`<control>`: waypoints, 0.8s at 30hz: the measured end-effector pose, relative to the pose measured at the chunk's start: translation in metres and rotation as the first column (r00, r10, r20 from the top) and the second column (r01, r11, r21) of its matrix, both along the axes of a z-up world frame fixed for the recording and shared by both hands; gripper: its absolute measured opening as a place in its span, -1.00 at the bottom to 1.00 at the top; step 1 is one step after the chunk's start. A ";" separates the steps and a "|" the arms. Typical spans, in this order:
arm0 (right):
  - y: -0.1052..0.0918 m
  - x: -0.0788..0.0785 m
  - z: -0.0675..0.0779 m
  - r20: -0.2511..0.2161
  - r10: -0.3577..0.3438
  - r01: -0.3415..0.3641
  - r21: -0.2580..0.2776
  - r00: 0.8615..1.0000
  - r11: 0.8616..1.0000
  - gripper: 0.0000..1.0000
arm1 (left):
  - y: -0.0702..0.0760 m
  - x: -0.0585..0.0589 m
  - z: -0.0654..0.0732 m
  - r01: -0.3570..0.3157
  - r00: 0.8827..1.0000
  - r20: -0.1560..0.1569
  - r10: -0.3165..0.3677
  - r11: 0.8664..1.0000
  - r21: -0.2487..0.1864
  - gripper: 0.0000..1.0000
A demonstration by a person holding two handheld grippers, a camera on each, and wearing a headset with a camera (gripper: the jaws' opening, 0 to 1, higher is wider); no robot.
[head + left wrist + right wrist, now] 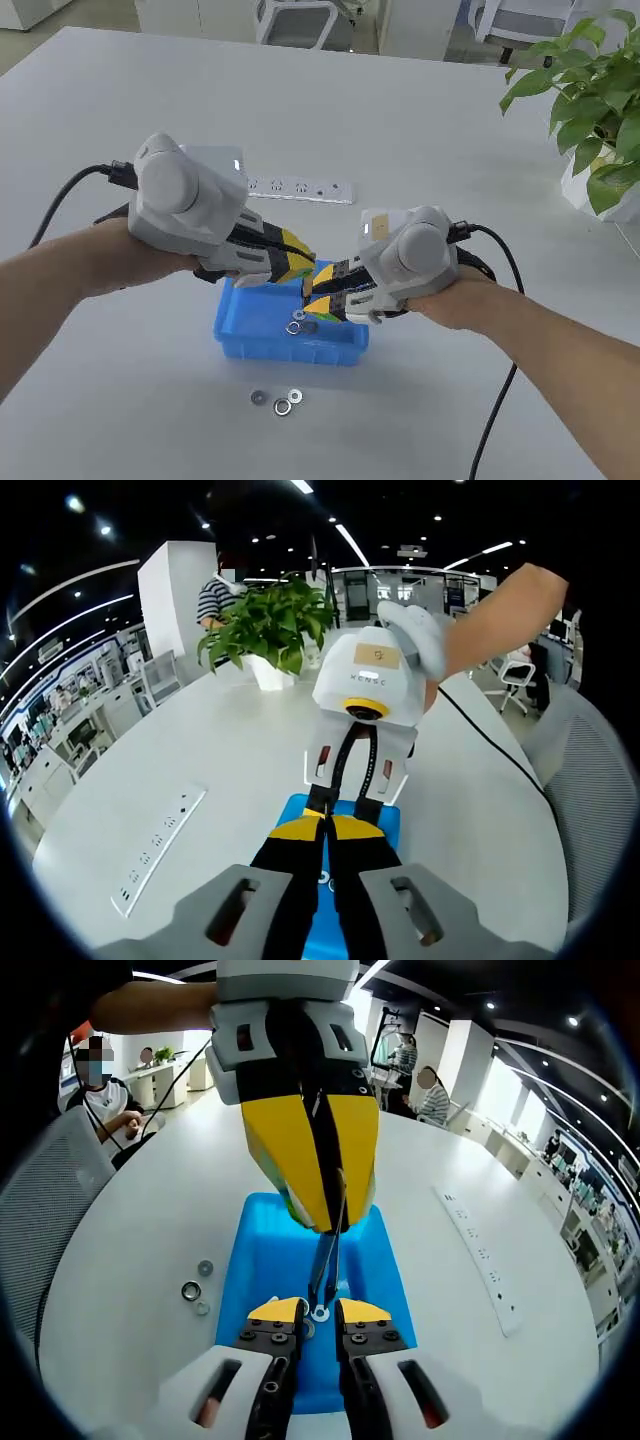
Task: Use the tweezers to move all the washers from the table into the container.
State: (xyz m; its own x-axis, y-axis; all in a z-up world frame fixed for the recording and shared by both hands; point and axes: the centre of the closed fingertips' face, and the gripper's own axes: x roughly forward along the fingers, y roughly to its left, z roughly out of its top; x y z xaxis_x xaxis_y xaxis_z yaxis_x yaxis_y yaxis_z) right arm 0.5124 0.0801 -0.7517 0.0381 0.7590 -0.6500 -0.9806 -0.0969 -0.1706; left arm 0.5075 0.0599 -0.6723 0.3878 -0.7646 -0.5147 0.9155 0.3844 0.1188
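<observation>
Your left gripper point(330, 1215) keeps its yellow jaws pressed on the tweezers point(326, 1260), and their tips are at one washer point(320, 1312) inside the blue container point(375, 1260). The jaws of your right gripper point(319, 1316) stand a little apart around this washer. Three other washers point(282, 405) lie on the table point(120, 400), near the container.

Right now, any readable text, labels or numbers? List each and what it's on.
Print under the tan sticker on the right gripper, left gripper view: too blurred to read.
White lettering on the blue container: mostly hidden, unreadable.
Power strip markings: too small.
Nothing quotable.
</observation>
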 end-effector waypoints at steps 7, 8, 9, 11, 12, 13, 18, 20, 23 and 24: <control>-0.007 -0.005 0.012 0.016 -0.022 0.022 0.004 1.000 1.000 -0.66 | 0.001 -0.007 0.012 -0.007 1.000 0.011 0.007 1.000 -0.002 -0.90; -0.008 -0.005 0.014 0.016 -0.025 0.025 0.004 1.000 1.000 -0.65 | 0.001 -0.008 0.014 -0.007 1.000 0.012 0.007 1.000 -0.002 -0.90; -0.010 -0.006 0.017 0.017 -0.033 0.033 0.006 0.999 0.999 -0.63 | 0.001 -0.010 0.016 -0.007 1.000 0.014 0.007 1.000 -0.002 -0.90; -0.014 -0.008 0.022 0.021 -0.045 0.045 0.010 0.999 0.999 -0.61 | 0.001 -0.013 0.019 -0.006 1.000 0.016 0.006 1.000 -0.001 -0.90; -0.014 -0.008 0.023 0.021 -0.048 0.048 0.012 0.999 0.999 -0.59 | 0.002 -0.014 0.020 -0.006 1.000 0.017 0.006 1.000 -0.001 -0.90; -0.016 -0.009 0.026 0.020 -0.057 0.057 0.018 0.998 0.998 -0.56 | 0.002 -0.016 0.021 -0.007 1.000 0.016 0.007 1.000 -0.002 -0.90; -0.023 -0.014 0.036 0.017 -0.086 0.085 0.029 0.996 0.996 -0.47 | 0.003 -0.025 0.029 -0.010 1.000 0.019 0.010 1.000 -0.006 -0.90; -0.026 -0.017 0.038 0.024 -0.093 0.092 0.029 0.995 0.995 -0.45 | 0.004 -0.028 0.031 -0.009 1.000 0.022 0.010 1.000 -0.008 -0.90; -0.029 -0.022 0.043 0.020 -0.110 0.109 0.046 0.994 0.993 -0.41 | 0.005 -0.033 0.033 -0.013 1.000 0.026 0.014 1.000 -0.010 -0.90; -0.030 -0.023 0.043 0.022 -0.112 0.111 0.046 0.993 0.993 -0.40 | 0.006 -0.036 0.034 -0.014 1.000 0.026 0.014 1.000 -0.013 -0.90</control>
State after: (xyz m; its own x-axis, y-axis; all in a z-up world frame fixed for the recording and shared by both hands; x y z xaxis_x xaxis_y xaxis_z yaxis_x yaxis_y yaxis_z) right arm 0.4893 0.0501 -0.7084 0.1399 0.7771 -0.6136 -0.9802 0.0210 -0.1969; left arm 0.4718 0.0659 -0.6381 0.4119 -0.7657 -0.4941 0.9066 0.3989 0.1377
